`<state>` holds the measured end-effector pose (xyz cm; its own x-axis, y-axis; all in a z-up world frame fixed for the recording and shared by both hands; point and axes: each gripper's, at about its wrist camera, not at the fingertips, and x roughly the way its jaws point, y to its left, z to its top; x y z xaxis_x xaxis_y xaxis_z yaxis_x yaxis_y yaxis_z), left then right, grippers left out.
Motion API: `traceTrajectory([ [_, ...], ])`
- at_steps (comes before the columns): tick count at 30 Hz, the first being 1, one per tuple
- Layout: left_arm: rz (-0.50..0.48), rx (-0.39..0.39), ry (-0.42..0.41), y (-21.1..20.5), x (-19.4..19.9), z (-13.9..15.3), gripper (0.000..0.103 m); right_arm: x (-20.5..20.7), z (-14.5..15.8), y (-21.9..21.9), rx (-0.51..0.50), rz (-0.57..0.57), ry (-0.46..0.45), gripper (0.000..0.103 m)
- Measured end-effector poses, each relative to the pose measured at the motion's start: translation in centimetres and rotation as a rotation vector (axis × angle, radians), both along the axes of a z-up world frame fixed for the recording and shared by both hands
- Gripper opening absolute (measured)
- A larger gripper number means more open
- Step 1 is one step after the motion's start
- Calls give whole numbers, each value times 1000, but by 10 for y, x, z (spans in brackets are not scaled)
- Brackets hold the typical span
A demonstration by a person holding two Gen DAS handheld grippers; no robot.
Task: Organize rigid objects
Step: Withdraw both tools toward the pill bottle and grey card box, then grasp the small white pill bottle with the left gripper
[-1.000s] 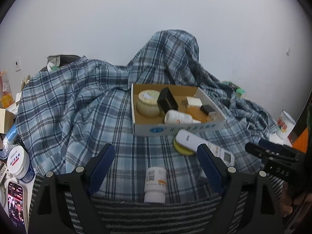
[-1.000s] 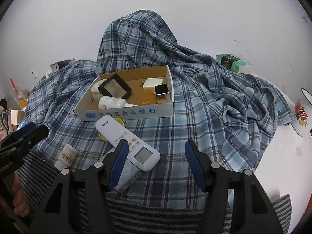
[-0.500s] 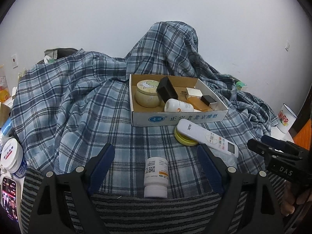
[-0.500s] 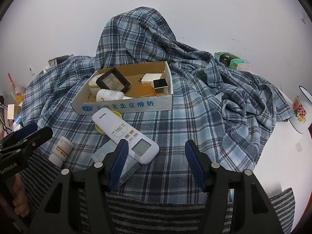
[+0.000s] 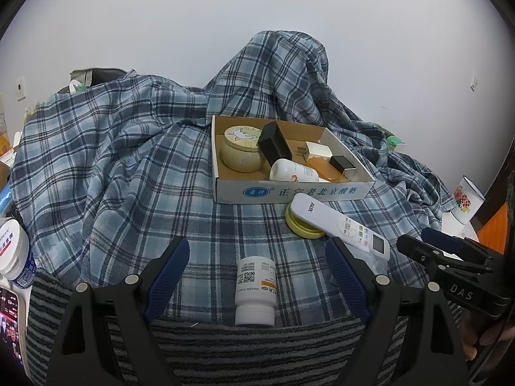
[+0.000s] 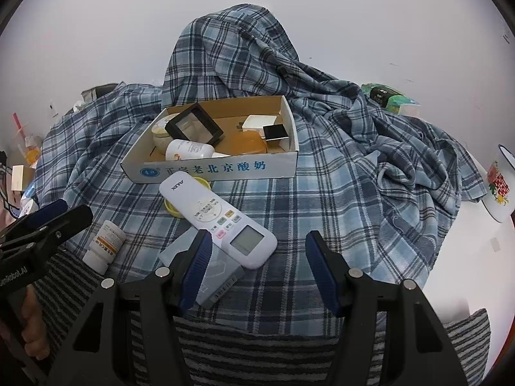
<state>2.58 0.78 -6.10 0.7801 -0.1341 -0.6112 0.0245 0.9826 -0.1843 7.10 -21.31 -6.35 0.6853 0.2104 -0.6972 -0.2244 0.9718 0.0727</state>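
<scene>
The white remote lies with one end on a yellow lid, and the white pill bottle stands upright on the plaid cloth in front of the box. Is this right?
Not quite. The pill bottle is not upright; it lies on its side on the plaid cloth, as the left wrist view shows. The rest holds: the remote rests with one end on the yellow lid, in front of the box.

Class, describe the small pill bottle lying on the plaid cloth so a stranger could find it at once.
Start at the cardboard box on the plaid cloth. Nearer the camera, left of the white remote, lies the pill bottle. It alone is white with an orange label band.
</scene>
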Motion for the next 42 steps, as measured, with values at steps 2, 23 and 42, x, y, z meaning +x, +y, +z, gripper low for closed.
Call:
traceTrajectory([
  [2, -1, 2, -3, 0, -1, 0, 88, 1, -1, 3, -2, 8, 4, 59],
  [23, -56, -40, 159, 4, 15, -21, 73, 5, -4, 11, 2, 19, 17, 59],
  [42, -48, -40, 119, 5, 6, -21, 34, 10, -32, 25, 121, 50, 234, 59],
])
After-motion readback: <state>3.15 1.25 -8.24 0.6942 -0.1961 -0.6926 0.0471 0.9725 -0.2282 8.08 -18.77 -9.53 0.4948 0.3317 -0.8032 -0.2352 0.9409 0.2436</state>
